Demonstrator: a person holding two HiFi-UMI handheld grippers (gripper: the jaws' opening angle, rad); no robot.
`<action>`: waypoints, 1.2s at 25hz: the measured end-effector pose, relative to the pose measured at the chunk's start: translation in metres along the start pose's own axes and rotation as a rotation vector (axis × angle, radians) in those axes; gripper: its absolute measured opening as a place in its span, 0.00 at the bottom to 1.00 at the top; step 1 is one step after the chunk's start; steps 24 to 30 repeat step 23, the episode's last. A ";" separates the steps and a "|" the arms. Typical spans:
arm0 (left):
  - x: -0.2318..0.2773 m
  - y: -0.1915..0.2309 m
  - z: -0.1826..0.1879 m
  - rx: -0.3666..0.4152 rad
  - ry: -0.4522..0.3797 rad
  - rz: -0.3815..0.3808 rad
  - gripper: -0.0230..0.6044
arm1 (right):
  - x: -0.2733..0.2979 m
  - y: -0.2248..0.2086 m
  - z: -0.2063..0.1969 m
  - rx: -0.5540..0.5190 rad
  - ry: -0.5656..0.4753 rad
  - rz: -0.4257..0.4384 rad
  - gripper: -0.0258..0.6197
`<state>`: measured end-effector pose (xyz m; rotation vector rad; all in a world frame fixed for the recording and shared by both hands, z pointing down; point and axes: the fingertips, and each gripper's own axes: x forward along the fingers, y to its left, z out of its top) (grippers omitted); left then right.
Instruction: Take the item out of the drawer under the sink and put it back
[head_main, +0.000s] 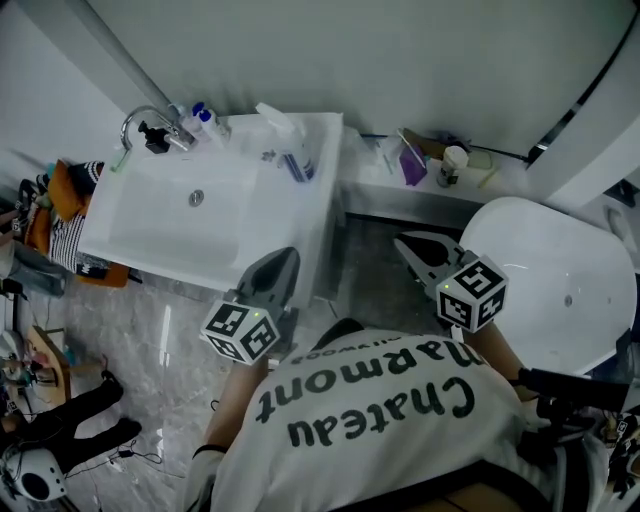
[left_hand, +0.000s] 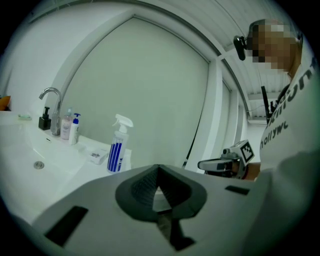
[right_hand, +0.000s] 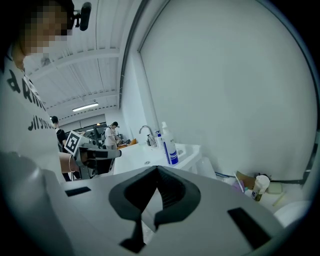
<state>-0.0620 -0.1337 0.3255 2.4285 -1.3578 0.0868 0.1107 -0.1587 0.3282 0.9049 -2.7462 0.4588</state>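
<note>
The white sink (head_main: 150, 215) stands at the upper left of the head view; the drawer under it is hidden by the basin. My left gripper (head_main: 283, 262) hovers in front of the sink's right front corner, jaws shut with nothing between them (left_hand: 158, 169). My right gripper (head_main: 408, 243) is held to the right, over the floor between sink and toilet, also shut and empty (right_hand: 156, 171). Each gripper shows in the other's view: the right gripper (left_hand: 204, 164) and the left gripper (right_hand: 117, 154). No item from the drawer is in sight.
A chrome faucet (head_main: 140, 120), small bottles (head_main: 200, 120) and a blue-striped spray bottle (left_hand: 117, 145) sit on the sink's back rim. A ledge (head_main: 370, 190) holds a cup (head_main: 453, 165) and clutter. A white toilet (head_main: 550, 280) is at the right. People stand far off (right_hand: 112, 131).
</note>
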 end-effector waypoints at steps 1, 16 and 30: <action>-0.002 0.001 -0.001 -0.002 -0.001 0.004 0.05 | 0.000 0.001 -0.001 0.001 0.004 0.001 0.06; -0.011 0.002 -0.001 -0.006 -0.016 0.023 0.05 | 0.001 0.004 -0.005 0.001 0.023 0.009 0.06; -0.013 -0.002 0.001 -0.006 -0.027 0.022 0.05 | -0.004 0.005 -0.006 0.000 0.019 0.006 0.06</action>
